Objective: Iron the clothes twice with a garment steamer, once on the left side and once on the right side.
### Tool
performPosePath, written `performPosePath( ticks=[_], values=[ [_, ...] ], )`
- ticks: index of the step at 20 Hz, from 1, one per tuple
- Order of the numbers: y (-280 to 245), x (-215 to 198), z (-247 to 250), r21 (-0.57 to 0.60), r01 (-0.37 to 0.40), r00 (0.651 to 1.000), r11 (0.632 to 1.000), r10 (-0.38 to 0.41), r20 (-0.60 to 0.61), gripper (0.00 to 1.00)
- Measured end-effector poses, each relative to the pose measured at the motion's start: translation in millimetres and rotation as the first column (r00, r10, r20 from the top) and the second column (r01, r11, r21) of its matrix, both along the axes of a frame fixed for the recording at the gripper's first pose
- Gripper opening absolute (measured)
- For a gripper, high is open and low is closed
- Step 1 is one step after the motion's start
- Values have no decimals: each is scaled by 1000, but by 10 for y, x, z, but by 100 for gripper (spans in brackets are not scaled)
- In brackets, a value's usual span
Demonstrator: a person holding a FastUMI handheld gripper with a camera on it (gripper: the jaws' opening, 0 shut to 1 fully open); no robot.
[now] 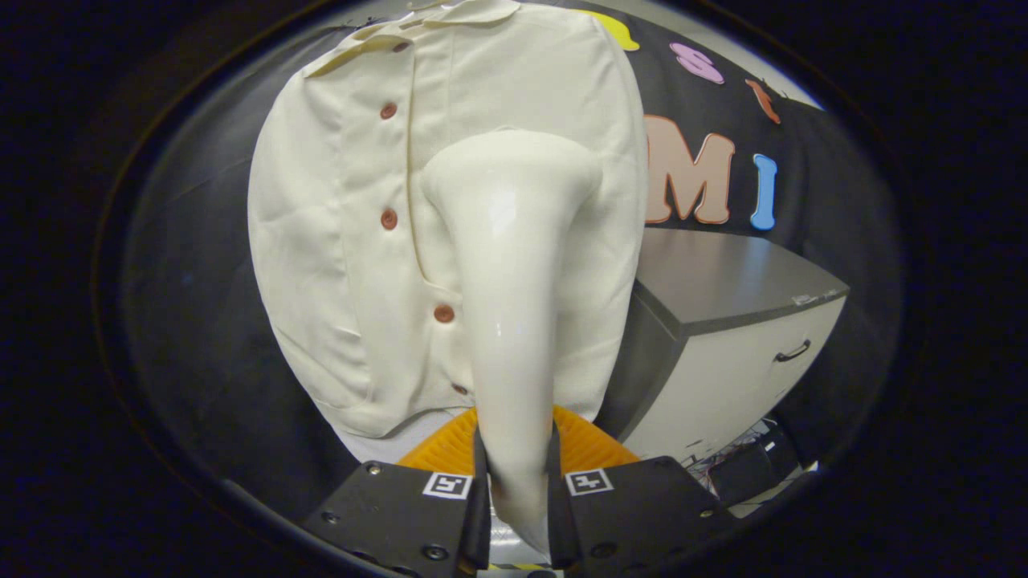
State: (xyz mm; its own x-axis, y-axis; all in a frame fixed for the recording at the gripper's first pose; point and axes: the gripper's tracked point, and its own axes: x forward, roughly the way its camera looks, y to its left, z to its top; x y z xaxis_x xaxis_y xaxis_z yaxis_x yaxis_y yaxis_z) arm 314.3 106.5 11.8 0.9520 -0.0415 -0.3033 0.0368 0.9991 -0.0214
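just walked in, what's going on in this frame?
The claw is shut on the handle of a cream garment steamer, one finger on each side. The steamer's wide head points at a cream shirt with reddish buttons that hangs ahead against the booth wall. The head sits over the shirt panel beside the button line, on the side nearer the grey cabinet. Whether it touches the cloth is unclear.

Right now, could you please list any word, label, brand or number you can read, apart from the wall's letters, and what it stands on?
None can be read.
Square markers on the gripper, shut on the garment steamer: black-and-white patterns, no text.
Shirt, steamer: no print or brand.
Cabinet: pale sticker at its top edge, too small to read.
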Motion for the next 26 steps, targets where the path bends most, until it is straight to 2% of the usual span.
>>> performPosePath(
  ticks=[17, 26],
  values=[
    [-165, -182, -981, 70, 47, 986, 996, -35, -163, 28],
    [-126, -494, -1357, 76, 44, 970, 996, -24, -241, 29]
  ],
)
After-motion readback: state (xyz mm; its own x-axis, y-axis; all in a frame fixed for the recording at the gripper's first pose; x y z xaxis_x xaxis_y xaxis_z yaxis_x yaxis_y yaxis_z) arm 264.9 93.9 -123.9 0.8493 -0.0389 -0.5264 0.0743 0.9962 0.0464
